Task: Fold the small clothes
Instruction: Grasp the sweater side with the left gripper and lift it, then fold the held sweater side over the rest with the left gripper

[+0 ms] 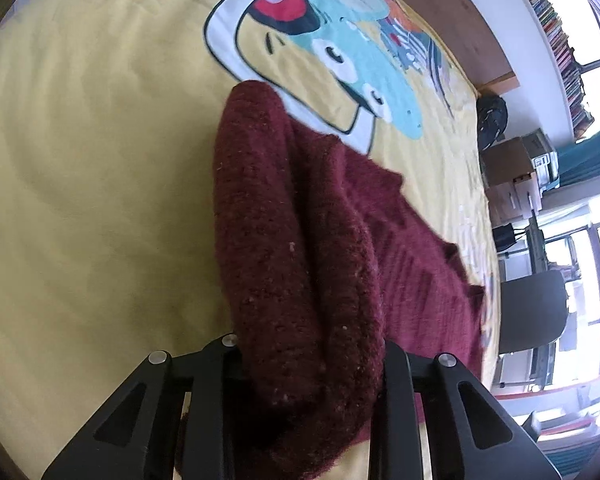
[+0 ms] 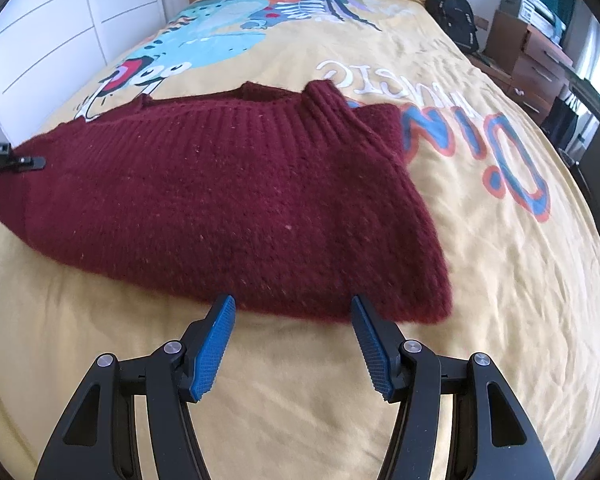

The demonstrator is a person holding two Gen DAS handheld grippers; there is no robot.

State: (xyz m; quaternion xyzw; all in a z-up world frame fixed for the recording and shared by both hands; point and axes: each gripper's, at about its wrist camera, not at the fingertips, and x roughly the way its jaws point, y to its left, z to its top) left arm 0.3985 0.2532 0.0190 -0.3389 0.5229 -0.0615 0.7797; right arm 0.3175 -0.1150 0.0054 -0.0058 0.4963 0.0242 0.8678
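Left wrist view: the left gripper (image 1: pixel 312 364) is clamped on a thick fold of the dark red sweater (image 1: pixel 300 248), which runs from 6 o'clock up toward 12 over the yellow bedspread (image 1: pixel 80 160). Right wrist view: the right gripper (image 2: pixel 292 320) hangs with its blue fingers (image 2: pixel 216 344) apart and empty, tips just at the sweater's near hem; the sweater (image 2: pixel 220 192) lies across the bedspread (image 2: pixel 480 280), its far end at 9 o'clock.
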